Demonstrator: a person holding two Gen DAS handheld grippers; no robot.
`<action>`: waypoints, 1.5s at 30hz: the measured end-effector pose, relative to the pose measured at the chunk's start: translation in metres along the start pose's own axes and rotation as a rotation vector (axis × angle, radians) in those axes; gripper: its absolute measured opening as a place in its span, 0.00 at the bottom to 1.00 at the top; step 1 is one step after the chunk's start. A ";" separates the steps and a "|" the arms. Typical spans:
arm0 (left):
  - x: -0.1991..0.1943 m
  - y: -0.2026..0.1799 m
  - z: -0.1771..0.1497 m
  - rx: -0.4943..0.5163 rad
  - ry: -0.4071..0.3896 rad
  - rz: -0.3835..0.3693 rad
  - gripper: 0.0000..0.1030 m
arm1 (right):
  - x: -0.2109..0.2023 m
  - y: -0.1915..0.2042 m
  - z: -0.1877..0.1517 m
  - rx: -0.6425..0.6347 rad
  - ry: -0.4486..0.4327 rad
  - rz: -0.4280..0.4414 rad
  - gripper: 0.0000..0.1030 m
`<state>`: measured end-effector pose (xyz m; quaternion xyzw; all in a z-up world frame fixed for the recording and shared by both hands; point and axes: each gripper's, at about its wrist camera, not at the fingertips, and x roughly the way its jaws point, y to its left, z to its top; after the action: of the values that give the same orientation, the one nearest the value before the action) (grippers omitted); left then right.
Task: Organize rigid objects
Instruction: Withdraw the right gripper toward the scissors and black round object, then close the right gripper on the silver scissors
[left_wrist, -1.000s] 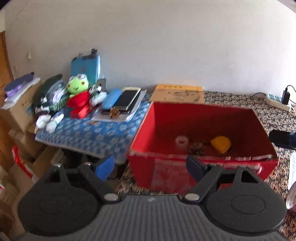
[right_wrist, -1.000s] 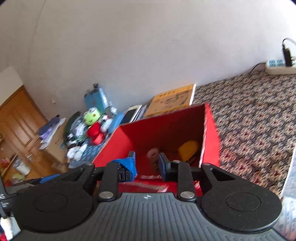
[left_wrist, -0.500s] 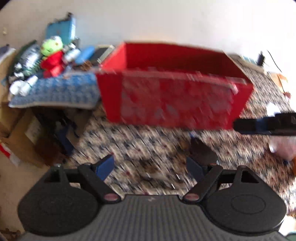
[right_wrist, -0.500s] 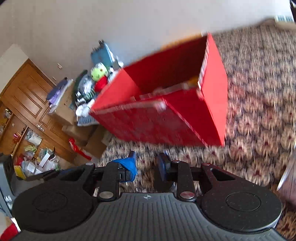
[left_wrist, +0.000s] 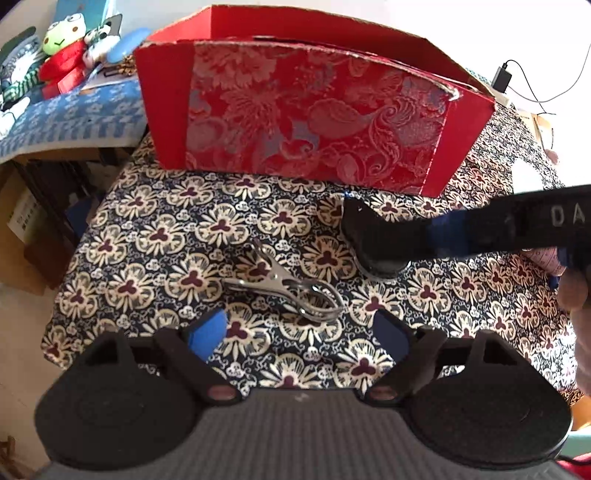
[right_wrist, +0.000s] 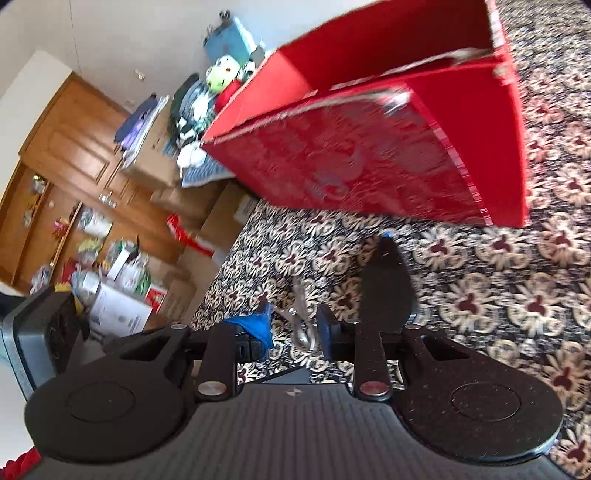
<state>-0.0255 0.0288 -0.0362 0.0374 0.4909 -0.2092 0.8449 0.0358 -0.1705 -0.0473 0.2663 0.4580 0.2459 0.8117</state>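
The left gripper (left_wrist: 299, 332) hangs low over the flowered cloth (left_wrist: 155, 236), its blue-padded fingers spread wide with nothing between them. The clip (left_wrist: 284, 286), a shiny metal spring clamp, lies flat on the cloth just ahead of that gap, in front of the red box (left_wrist: 314, 118) and well apart from it; its looped handles point toward the gripper's right finger and its thin jaws point left and away. To the right of the clip, nearer the box, sits a dark rounded object (left_wrist: 373, 240), partly covered by the right gripper's black arm reaching in from the right edge; what it is cannot be told.

In the right wrist view the right gripper (right_wrist: 293, 326) has its fingers partway apart, holding nothing, and the clip (right_wrist: 301, 317) shows through the gap, blurred, still lying on the cloth (right_wrist: 498, 295). The dark object (right_wrist: 384, 284) lies just right of it, below the box (right_wrist: 369, 158).

Only the left view shows the box's brocade front sharply, and a green frog toy (left_wrist: 61, 35) left of the box. Only the right view shows a wooden cabinet (right_wrist: 74, 155) and floor clutter far left of the box.
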 end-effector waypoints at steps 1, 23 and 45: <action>0.002 0.001 0.001 -0.004 0.002 -0.001 0.84 | 0.005 0.001 0.001 0.003 0.017 0.004 0.09; 0.017 0.026 0.006 0.022 0.042 -0.039 0.87 | 0.033 -0.007 0.022 0.165 0.138 0.105 0.10; 0.032 -0.007 0.012 0.173 0.025 0.019 0.52 | 0.052 -0.011 0.004 0.092 0.180 -0.019 0.00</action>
<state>-0.0046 0.0088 -0.0556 0.1176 0.4810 -0.2424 0.8343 0.0651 -0.1458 -0.0848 0.2758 0.5425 0.2398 0.7564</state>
